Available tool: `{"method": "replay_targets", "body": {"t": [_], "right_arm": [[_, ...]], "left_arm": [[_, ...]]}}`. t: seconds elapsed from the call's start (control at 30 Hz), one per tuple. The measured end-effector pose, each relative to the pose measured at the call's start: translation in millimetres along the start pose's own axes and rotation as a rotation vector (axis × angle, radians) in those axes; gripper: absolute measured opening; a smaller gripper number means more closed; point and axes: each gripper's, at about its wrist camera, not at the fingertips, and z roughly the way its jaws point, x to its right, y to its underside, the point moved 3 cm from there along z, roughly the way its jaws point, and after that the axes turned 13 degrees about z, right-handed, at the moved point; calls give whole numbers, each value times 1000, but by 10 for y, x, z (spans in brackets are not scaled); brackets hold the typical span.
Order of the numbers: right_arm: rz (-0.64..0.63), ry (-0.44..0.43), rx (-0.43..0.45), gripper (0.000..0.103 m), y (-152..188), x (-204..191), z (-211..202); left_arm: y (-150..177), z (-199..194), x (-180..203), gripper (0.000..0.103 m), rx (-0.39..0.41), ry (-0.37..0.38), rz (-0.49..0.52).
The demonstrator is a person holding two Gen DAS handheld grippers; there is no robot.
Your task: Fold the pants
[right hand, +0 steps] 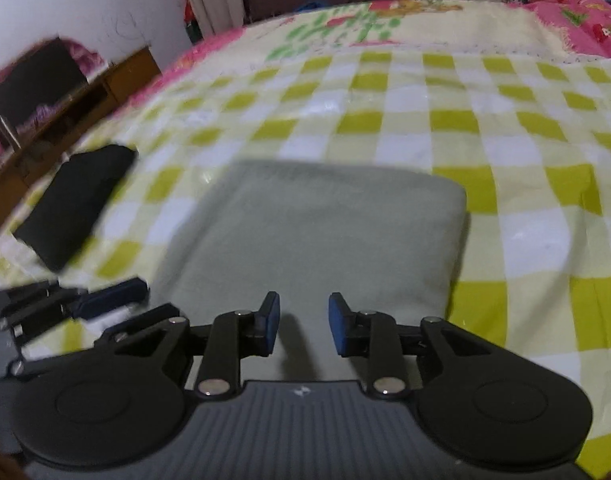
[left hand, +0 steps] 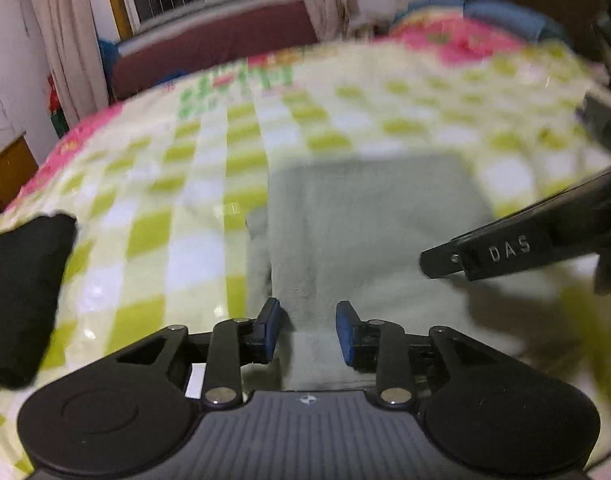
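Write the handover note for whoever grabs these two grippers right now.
Left gripper: open, empty, just above the near edge of the grey pants.
Right gripper: open, empty, over the same near edge.
Pants lie folded in a compact rectangle on the checked bedspread; a folded black garment lies to their left.
Done: the folding, apparently.
Left: at most a last smoothing.

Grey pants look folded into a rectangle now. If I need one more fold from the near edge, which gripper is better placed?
Either, slightly the right gripper: open, centred on the near edge of the folded grey fleece pants. The left gripper, also open, sits toward their left edge.
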Motion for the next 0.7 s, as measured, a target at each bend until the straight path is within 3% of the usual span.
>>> {"method": "replay_targets", "body": {"t": [0.1,0.3,0.37,0.5,0.7], "right_arm": [[-20,29,-25,23,-23,74,252],[-15,72,-16,20,-284,78,365],[-16,81,14,27,-269,68,211],[-57,97,100,27,-128,26,-174],[-47,107,89,27,175,35,-463]], "left_arm": [[-35,155,31,52,-27,-38,36],[-185,364,-142,58,-79,-21,-86],[-185,228,-125,58,-54,-36,-89],[-98,-70,16,58,-19,-68,-61],[49,-338,167,58,6,-55,-75]]}}
